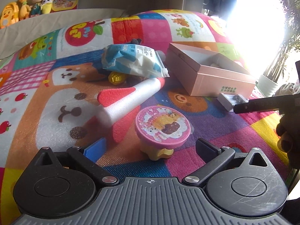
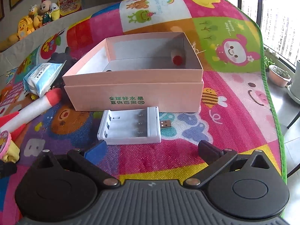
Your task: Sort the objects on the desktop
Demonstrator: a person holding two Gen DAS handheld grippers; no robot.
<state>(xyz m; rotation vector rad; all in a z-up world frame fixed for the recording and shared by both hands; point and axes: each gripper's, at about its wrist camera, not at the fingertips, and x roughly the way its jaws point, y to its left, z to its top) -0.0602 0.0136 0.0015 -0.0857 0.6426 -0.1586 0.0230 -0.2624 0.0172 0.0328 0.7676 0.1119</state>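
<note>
The toy (image 1: 162,126) with the pink round lid stands upright on the play mat (image 1: 234,129), just ahead of the left hand-held gripper (image 1: 151,148), whose jaws are spread wide and touch nothing. At its ten o'clock lies a white foam tube (image 1: 131,97), and beyond that, at eleven, a blue-and-white packet (image 1: 134,61). The pink box (image 1: 211,75) sits open at one o'clock. In the right wrist view, the right hand-held gripper (image 2: 151,149) is also wide open and empty, with a white battery charger (image 2: 131,126) lying flat just ahead at twelve o'clock, close against the box (image 2: 135,95) front. Inside the box, in its far right corner, rests a small roll with a red end (image 2: 178,56). Plush toys (image 2: 37,16) line the far ledge at ten o'clock.
</note>
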